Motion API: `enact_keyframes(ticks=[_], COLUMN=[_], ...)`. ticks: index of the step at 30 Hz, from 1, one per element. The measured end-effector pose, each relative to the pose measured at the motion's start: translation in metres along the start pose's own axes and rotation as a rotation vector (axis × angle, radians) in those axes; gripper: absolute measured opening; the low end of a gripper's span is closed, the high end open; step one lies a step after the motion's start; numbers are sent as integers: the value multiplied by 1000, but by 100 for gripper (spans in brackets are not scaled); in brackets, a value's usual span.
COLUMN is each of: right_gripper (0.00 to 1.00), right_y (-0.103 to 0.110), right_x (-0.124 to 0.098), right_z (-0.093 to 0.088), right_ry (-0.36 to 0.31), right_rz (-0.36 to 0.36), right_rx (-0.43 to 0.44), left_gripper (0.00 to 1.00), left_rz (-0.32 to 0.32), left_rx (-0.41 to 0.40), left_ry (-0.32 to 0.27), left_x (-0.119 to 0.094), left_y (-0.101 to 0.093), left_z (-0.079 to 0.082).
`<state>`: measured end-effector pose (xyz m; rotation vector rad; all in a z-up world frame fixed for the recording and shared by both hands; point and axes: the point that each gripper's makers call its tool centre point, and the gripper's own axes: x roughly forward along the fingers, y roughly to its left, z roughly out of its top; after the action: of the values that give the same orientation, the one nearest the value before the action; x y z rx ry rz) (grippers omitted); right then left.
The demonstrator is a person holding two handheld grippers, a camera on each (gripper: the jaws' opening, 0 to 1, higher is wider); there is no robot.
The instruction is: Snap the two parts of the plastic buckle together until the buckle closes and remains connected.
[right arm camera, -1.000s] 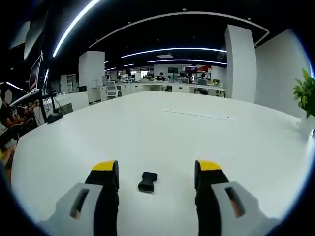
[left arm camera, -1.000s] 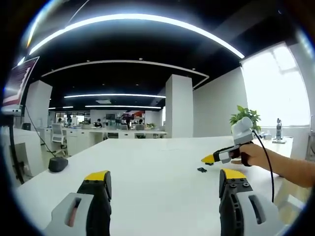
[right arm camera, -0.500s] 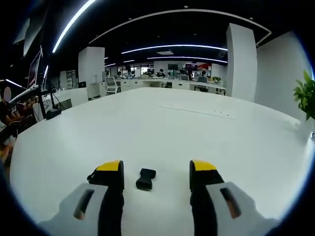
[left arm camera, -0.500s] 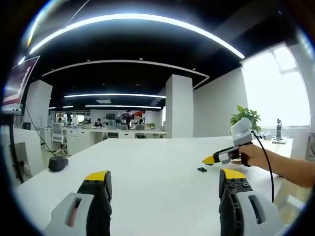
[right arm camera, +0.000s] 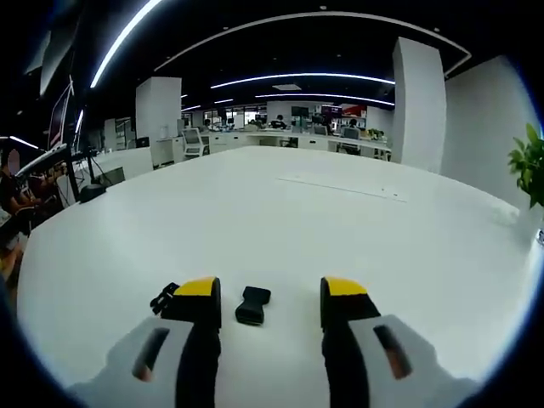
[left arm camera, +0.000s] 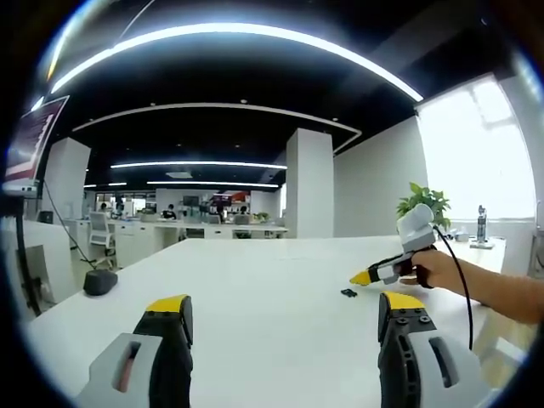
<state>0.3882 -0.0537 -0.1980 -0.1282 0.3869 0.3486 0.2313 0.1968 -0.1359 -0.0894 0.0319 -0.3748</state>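
On white table (right arm camera: 357,229), black buckle half (right arm camera: 252,305) lies between parted, empty jaws of right gripper (right arm camera: 269,295); second buckle half (right arm camera: 163,298) just outside left jaw. Left gripper (left arm camera: 285,307) wide open, empty.

Black buckle piece (right arm camera: 252,305) and a second black buckle part (right arm camera: 162,298) lie on the white desk (right arm camera: 289,221); the right tongs (right arm camera: 269,295) are grey and black with yellow tips.

Both grippers held over the table, jaws apart.
The left gripper (left arm camera: 285,310) points level, jaws wide and empty. The right gripper (right arm camera: 269,293) tilts downward, jaws parted; a hand (left arm camera: 442,270) grips it.
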Motion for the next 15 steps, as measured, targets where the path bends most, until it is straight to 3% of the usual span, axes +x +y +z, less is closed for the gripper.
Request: enact_keyframes(ticks=[15], right_gripper=[40], right_y=[0], right_x=[1], right_z=[-7], right_ry=[38], right_rz=[6], right_rx=[-11], left_gripper=[92], left_rz=[-2], left_rx=[-5], left_ry=[-6], left_x=[-1], left_y=[-1], left_z=[1])
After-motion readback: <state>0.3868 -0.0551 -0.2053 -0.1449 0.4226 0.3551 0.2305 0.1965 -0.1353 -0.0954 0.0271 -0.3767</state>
